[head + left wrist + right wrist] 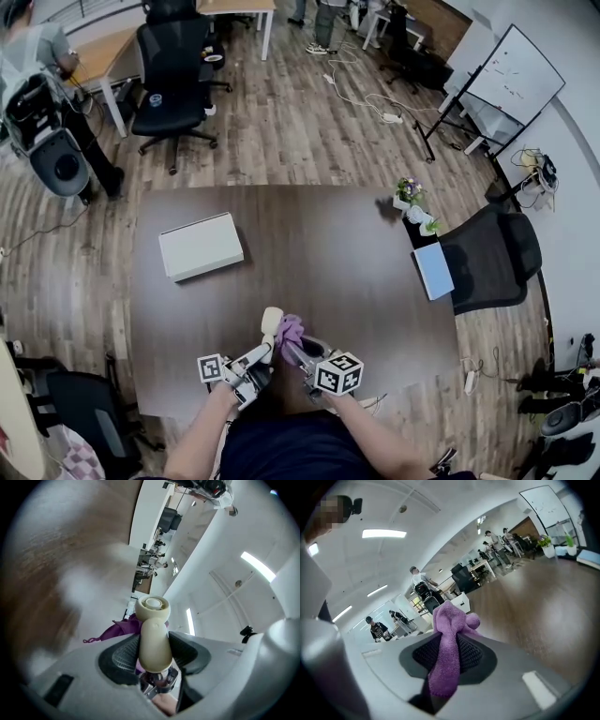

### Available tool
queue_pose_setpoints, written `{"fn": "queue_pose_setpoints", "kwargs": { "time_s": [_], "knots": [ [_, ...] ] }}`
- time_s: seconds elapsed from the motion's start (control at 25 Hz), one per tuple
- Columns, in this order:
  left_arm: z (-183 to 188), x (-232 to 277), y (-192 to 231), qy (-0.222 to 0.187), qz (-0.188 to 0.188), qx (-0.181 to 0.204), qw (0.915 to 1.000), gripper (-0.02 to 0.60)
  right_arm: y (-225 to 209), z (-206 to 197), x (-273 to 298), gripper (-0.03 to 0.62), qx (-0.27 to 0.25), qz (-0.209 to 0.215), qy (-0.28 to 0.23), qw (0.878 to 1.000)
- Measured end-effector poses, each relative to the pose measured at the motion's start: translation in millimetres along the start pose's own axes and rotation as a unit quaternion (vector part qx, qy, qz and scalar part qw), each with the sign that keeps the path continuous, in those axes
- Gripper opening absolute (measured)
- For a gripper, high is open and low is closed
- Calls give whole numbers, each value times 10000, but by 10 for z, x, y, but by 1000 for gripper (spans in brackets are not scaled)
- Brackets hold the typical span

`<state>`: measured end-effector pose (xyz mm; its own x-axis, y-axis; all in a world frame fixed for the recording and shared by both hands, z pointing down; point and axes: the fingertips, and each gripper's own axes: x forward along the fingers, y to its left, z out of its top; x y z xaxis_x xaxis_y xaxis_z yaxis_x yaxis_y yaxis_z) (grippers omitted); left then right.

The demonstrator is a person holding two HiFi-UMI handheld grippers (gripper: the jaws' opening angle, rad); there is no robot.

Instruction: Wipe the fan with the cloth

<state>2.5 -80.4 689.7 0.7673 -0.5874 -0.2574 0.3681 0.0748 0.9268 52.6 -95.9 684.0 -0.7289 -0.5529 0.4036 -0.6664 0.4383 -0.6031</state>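
Observation:
A small cream hand-held fan is clamped by its handle in my left gripper, with its round head pointing away from the jaws. In the head view the fan is raised above the table's near edge, and my left gripper is below it. My right gripper is shut on a purple cloth that bunches out past the pads. The cloth sits right beside the fan head, and the right gripper is under it. A corner of the cloth shows behind the fan.
The dark wooden table carries a white box at the left, a small flower pot and a light blue notebook at the right edge. Office chairs stand around. A person stands at the far left.

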Motion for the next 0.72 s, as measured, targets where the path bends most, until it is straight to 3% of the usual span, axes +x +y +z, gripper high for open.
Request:
{"fn": "queue_pose_setpoints", "kwargs": {
  "time_s": [0.12, 0.4, 0.72],
  "knots": [
    [52, 55, -137, -245, -362, -131, 9990, 196, 249, 28, -63, 100, -546, 30, 15, 9985],
    [42, 120, -371, -357, -759, -233, 9962, 196, 648, 75, -239, 100, -1630, 216, 30, 9864],
    [-43, 159, -499, -199, -967, -227, 9949, 196, 697, 345, -278, 98, -1617, 120, -311, 9863]
  ]
}}
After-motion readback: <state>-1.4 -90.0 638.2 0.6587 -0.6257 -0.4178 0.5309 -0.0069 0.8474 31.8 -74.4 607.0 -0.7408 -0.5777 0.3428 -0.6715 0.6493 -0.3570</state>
